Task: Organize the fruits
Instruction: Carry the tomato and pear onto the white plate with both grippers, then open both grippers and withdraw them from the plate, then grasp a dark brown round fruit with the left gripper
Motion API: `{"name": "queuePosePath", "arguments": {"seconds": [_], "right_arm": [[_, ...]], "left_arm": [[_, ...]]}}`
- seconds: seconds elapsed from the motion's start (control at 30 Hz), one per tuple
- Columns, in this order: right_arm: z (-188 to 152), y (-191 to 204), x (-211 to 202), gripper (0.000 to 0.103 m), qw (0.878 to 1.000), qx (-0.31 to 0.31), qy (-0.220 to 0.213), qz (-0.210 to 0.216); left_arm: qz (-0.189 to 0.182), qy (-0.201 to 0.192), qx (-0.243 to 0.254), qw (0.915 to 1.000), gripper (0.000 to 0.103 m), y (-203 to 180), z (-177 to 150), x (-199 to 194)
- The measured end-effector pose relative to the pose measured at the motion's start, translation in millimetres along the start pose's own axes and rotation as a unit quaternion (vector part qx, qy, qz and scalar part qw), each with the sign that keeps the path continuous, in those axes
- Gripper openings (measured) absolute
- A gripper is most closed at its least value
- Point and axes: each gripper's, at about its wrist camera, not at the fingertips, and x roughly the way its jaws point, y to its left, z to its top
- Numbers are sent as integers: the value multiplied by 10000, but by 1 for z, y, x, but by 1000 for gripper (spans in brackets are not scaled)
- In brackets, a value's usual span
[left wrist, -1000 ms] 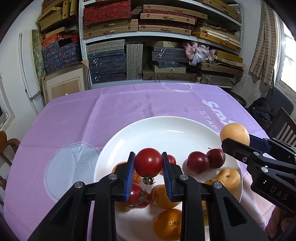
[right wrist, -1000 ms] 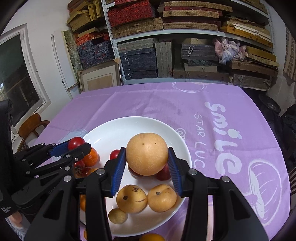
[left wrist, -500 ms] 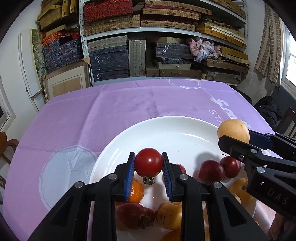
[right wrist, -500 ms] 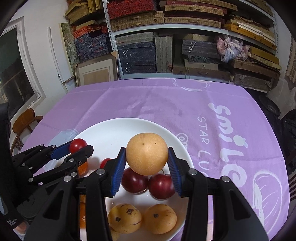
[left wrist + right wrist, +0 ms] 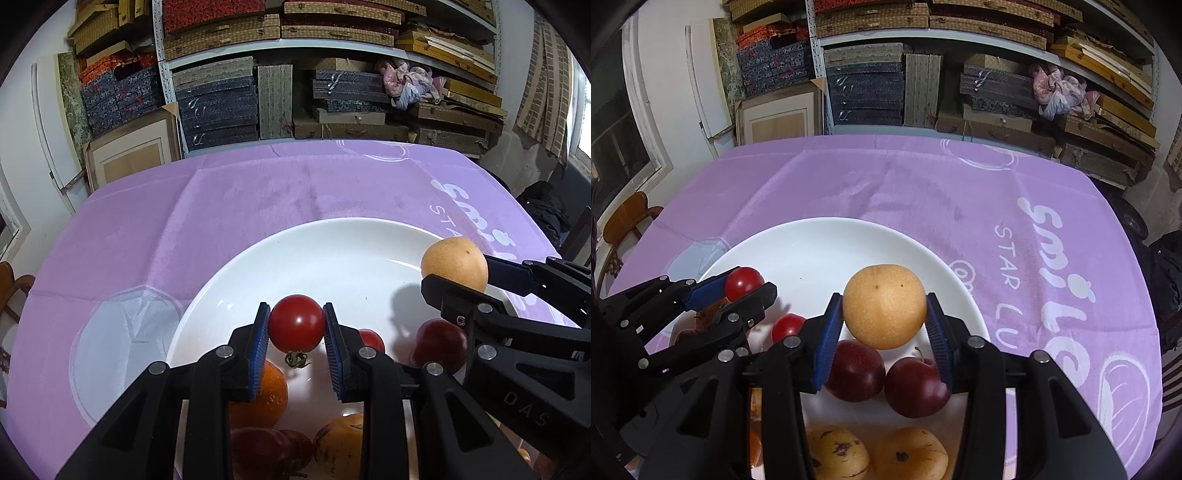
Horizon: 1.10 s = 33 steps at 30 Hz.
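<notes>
Shelves full of boxes stand behind a tabletop with a purple cloth. On it sits a white plate. The left tool squeezes a red tomato above the plate. Under this tool lies an orange. The right tool squeezes a yellow pear, with two dark red plums right below it.
</notes>
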Motion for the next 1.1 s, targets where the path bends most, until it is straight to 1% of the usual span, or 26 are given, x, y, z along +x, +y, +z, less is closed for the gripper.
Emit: {"name": "queuePosePath", "arguments": {"seconds": [0.13,0.2,0.33,0.37,0.4,0.43,0.47,0.5,0.57,0.67,0.7,0.73,0.77,0.83,0.87,0.93,1.0,1.1], "right_arm": [[5,-2,17,44,9997,-8,238,-40],[5,0,25,44,9992,-44,386,-61],[5,-3,31,44,9991,3,427,-65],[6,-3,29,44,9992,28,395,-86],[7,-6,25,44,9993,79,342,-89],[8,-9,18,45,9996,146,249,-20],[10,-11,8,45,9997,205,122,58],[12,-13,-3,46,9997,236,-1,72],[15,-15,-31,48,9993,234,-288,109],[13,-15,-78,57,9971,186,-712,174],[10,-14,-95,62,9960,160,-863,173],[5,-13,-112,67,9945,131,-1021,190],[-1,-13,-127,69,9934,96,-1126,211],[-20,-12,-154,73,9909,32,-1328,216],[-29,-11,-166,75,9899,22,-1403,215],[-54,-12,-186,81,9881,65,-1513,250],[-83,-14,-198,85,9873,164,-1550,301],[-124,-18,-206,90,9862,348,-1592,286]], "left_arm": [[-27,273,-47,9996,29,3,3,10],[78,340,14,9994,29,2,4,11],[124,411,61,9991,31,1,3,11],[127,416,59,9990,34,2,4,11],[146,416,46,9990,42,3,4,10],[190,409,20,9990,57,5,5,8],[179,354,-24,9992,64,6,7,4],[147,218,-80,9996,68,8,8,-4],[158,65,-110,9998,68,13,12,-20],[65,-122,-239,9996,68,24,19,-52],[56,-191,-248,9995,70,26,21,-64],[58,-278,-252,9993,73,28,20,-77],[60,-380,-240,9990,74,30,18,-91],[118,-544,-104,9984,83,29,10,-117],[191,-638,-24,9978,85,28,1,-130],[267,-758,100,9967,89,26,-17,-151],[282,-775,134,9965,91,23,-41,-163],[136,-580,150,9981,91,15,-77,-167]]}}
